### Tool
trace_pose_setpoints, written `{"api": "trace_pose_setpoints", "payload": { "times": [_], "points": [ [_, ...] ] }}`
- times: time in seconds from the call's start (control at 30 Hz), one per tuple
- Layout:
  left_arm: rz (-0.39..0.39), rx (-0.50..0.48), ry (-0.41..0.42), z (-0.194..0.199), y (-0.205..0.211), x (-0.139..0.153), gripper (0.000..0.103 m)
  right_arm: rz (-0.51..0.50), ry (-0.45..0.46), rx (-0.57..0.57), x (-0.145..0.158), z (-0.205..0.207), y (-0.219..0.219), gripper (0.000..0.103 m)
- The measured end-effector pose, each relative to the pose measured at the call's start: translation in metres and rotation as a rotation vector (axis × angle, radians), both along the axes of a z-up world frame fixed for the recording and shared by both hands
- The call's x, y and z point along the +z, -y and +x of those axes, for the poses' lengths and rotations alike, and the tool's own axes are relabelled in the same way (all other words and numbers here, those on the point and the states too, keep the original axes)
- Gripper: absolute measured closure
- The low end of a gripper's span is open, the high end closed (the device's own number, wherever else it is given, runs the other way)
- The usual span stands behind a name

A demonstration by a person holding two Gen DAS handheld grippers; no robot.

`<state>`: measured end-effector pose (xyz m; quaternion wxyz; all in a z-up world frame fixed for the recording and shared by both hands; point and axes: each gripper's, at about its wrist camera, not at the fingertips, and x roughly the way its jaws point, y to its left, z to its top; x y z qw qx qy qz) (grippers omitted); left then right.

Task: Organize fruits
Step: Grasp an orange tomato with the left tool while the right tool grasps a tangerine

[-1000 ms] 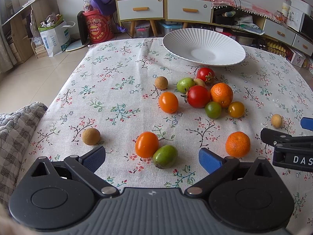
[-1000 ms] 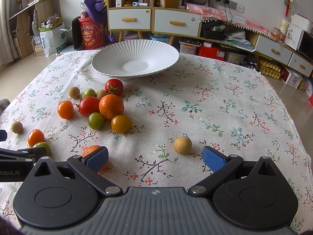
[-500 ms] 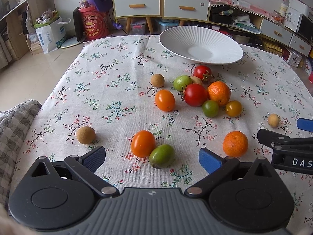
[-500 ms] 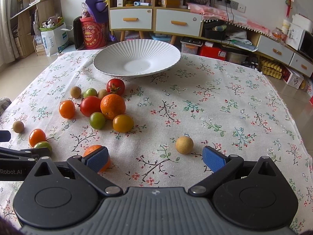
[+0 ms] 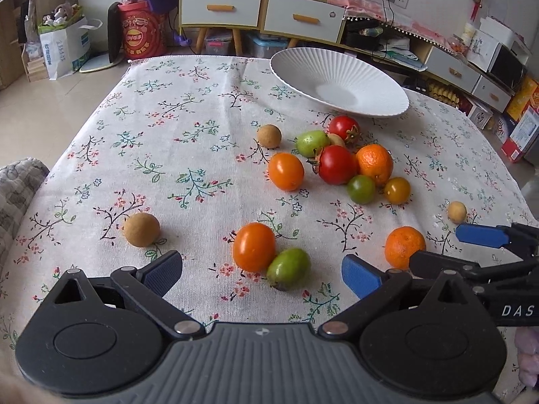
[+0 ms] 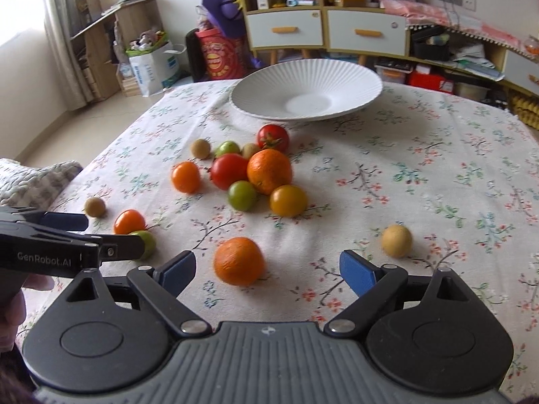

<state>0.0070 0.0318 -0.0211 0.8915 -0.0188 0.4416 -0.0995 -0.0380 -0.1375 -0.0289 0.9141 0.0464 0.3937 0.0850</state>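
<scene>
A white ribbed plate [image 5: 337, 80] [image 6: 306, 91] stands empty at the far side of the floral tablecloth. In front of it lies a cluster of tomatoes and an orange [image 5: 374, 163] [image 6: 269, 171]. My left gripper [image 5: 261, 276] is open, and an orange tomato [image 5: 254, 246] and a green fruit [image 5: 288, 268] lie just ahead between its jaws, untouched. My right gripper [image 6: 267, 269] has its jaws closing around a small orange [image 6: 239, 261] [image 5: 404, 247]; the pads do not touch it. Each gripper shows at the edge of the other's view.
Round brown fruits lie scattered [image 5: 141, 229] [image 5: 268, 136] [image 6: 397, 240]. A grey checked cushion [image 5: 17, 195] sits at the table's left edge. Drawer cabinets [image 6: 367, 32], a red bucket [image 5: 139, 35] and bags stand on the floor beyond the table.
The right wrist view has swung left, so the small orange now lies between its jaws, which have narrowed a little. The left gripper has shifted, bringing the orange tomato and green fruit nearer.
</scene>
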Motion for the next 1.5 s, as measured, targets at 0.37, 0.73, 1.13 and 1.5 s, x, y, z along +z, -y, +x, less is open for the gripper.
{"api": "trace_pose_setpoints", "payload": {
  "times": [0.37,0.73,1.13,1.5],
  "points": [
    [-0.094,0.051,0.01,0.003,-0.016,-0.001,0.033,-0.035,-0.018,0.056,-0.009,-0.002,-0.009,0.034],
    [-0.142,0.068,0.012,0.008,-0.019,-0.005,0.055,-0.036,0.003,0.074,-0.011,-0.001,-0.011,0.05],
    [-0.159,0.095,0.02,0.011,-0.029,-0.003,0.074,-0.027,0.037,0.096,-0.013,0.0,-0.016,0.065],
    [-0.108,0.048,0.017,0.013,-0.02,-0.006,0.073,-0.032,0.037,0.097,-0.016,0.001,-0.016,0.066]
  ]
}}
